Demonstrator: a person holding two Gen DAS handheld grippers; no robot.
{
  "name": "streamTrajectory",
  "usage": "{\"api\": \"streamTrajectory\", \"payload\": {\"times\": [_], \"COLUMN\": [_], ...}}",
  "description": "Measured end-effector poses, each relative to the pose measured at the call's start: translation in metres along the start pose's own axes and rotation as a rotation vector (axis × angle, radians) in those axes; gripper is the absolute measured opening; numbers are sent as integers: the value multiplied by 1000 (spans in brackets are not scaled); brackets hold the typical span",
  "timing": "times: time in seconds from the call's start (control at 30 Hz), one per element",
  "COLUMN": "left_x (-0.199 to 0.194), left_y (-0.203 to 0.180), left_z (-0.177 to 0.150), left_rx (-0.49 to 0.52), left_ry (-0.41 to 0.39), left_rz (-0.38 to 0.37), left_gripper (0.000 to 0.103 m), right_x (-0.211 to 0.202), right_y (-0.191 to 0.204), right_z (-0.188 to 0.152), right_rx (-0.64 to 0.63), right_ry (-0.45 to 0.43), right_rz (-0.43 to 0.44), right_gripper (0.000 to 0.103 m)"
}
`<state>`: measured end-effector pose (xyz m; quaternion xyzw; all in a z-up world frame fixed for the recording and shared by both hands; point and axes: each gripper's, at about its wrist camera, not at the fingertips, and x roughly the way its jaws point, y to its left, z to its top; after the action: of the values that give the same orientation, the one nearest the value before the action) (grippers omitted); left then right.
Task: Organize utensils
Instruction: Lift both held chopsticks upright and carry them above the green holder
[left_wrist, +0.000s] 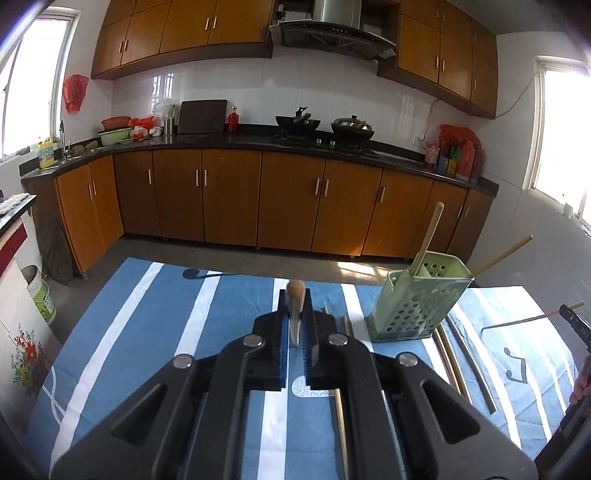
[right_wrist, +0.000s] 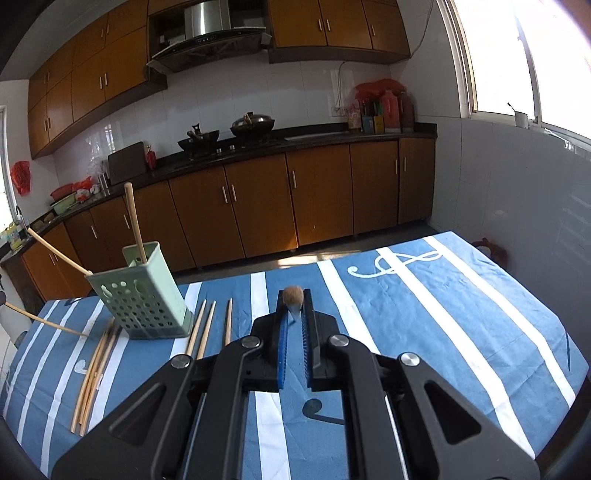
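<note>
My left gripper (left_wrist: 294, 301) is shut on a wooden chopstick (left_wrist: 295, 288) that points forward and shows end-on. The same chopstick (right_wrist: 48, 323) slants in from the left edge of the right wrist view. My right gripper (right_wrist: 294, 301) is shut on another chopstick (right_wrist: 293, 295), also end-on. From the left wrist view it (left_wrist: 532, 319) sticks out of the right gripper (left_wrist: 570, 315). A pale green perforated holder (left_wrist: 413, 306) (right_wrist: 144, 299) stands between the grippers, holding a wooden handle (left_wrist: 428, 240) and a leaning chopstick (left_wrist: 502, 256). Several loose chopsticks (right_wrist: 92, 376) (left_wrist: 448, 354) lie around it.
The table carries a blue cloth with white stripes (left_wrist: 147, 332) (right_wrist: 461, 295). More chopsticks (right_wrist: 201, 328) lie just right of the holder. Beyond the far table edge are floor and brown cabinets (left_wrist: 288, 199). A bucket (left_wrist: 42, 295) stands on the floor left. A hand (left_wrist: 583, 384) shows at the right edge.
</note>
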<state>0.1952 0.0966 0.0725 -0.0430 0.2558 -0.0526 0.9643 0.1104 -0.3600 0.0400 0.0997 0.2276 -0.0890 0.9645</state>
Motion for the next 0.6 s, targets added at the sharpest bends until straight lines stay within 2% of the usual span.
{"api": "streamTrajectory", "payload": {"times": [0.2,0.33,0.43,0.6], "left_x": [-2,-11,-24,-49], "left_y": [-5,-11,-20,-42], "left_z": [13,22,32,49], "left_rx": [13,30,52,81], "left_ry": [-16,-21,-34,-52], "left_rz": [6,-16,-49,-120], "left_gripper": [7,7,7,7], "right_x": [1,-6,-20,-44], "right_y": [2,8,17,34], "right_z": [8,21,38,62], "right_rx": [1,3,-2,-3], "right_ry": [-12,-17,-32,-52], "right_rz": [3,35,76,195], "right_gripper": [8,8,8,8]}}
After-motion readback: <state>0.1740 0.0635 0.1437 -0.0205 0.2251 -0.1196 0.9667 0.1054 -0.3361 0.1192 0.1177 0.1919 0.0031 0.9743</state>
